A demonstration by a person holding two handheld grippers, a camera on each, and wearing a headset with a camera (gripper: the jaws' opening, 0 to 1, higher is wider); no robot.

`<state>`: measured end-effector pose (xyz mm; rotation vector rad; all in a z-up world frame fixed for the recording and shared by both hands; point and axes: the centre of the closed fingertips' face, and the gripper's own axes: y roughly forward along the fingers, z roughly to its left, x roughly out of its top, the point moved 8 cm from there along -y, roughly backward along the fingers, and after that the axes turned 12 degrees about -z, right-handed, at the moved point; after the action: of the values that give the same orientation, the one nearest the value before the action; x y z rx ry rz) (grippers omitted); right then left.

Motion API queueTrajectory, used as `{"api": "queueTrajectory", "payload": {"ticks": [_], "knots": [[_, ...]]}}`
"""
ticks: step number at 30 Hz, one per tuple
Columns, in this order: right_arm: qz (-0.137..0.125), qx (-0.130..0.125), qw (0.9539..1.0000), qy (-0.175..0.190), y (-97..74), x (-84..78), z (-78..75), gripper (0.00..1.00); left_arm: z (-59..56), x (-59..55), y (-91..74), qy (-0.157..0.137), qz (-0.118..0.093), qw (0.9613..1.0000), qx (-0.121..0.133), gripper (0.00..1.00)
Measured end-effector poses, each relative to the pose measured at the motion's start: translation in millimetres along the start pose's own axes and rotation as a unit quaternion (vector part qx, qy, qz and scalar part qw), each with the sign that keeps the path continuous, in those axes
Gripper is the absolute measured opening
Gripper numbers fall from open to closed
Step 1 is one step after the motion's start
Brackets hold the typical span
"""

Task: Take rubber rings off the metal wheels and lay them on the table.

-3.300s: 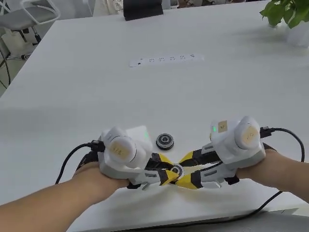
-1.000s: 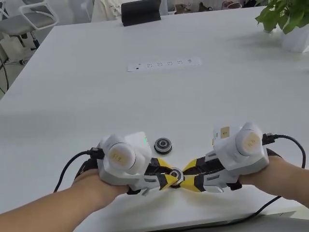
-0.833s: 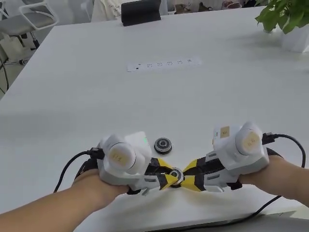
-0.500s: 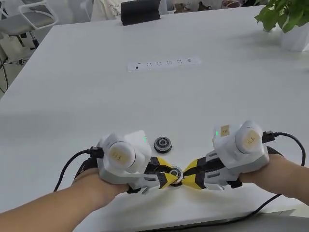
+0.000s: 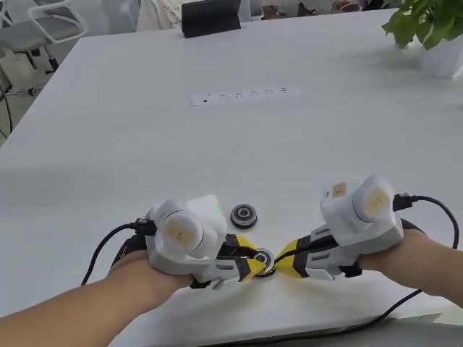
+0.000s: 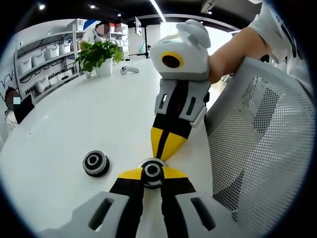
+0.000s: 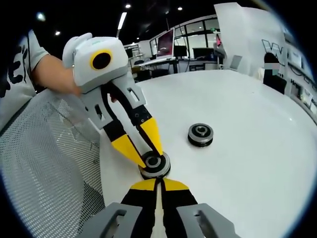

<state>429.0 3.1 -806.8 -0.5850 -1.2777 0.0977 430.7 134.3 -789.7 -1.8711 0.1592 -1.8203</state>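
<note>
1. The left gripper clamps a metal wheel between its yellow tips, one jaw on either side of it, at the near edge of the white table.
2. The right gripper faces it from the opposite side, its jaws drawn in to a thin slit and its tips pressed against the wheel's rim. Whether they pinch any rubber there cannot be told.
3. The two grippers meet nose to nose at the wheel, each held in one of the person's hands. The wheel sits low over the tabletop, and it is unclear whether it touches.
4. Just beyond the pair, a second wheel lies flat on the table with a black rubber ring around it, near both grippers but touching neither.
5. Farther out, a white power strip lies mid-table, and a potted plant stands at the far right corner.
6. A grey mesh chair back stands just beside the table's near edge.
</note>
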Motion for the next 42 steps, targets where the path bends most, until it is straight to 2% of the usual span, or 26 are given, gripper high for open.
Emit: {"api": "queueTrajectory", "payload": {"ticks": [12, 24, 30, 36, 42], "knots": [[-0.002, -0.006, 0.9999, 0.012, -3.0, 2.2, 0.6, 0.00, -0.3, 0.5, 0.1, 0.000, 0.002, 1.0000, 0.002, 0.07], [0.008, -0.009, 0.9999, -0.012, -4.1, 4.8, 2.7, 0.00, -0.8, 0.9, -0.1, 0.000, 0.004, 1.0000, 0.003, 0.07], [0.011, -0.009, 0.9999, -0.007, -2.1, 3.6, 2.7, 0.00, -1.2, 0.7, -0.4, -0.002, 0.002, 1.0000, 0.005, 0.07], [-0.001, -0.015, 0.9990, 0.043, -2.9, 1.7, 0.0, 0.00, -2.0, 1.4, 0.0, 0.002, 0.005, 1.0000, 0.006, 0.07], [-0.021, -0.023, 0.9958, 0.087, -5.7, 1.9, -2.6, 0.00, -1.9, 1.4, 0.3, 0.001, 0.006, 1.0000, 0.007, 0.07]]}}
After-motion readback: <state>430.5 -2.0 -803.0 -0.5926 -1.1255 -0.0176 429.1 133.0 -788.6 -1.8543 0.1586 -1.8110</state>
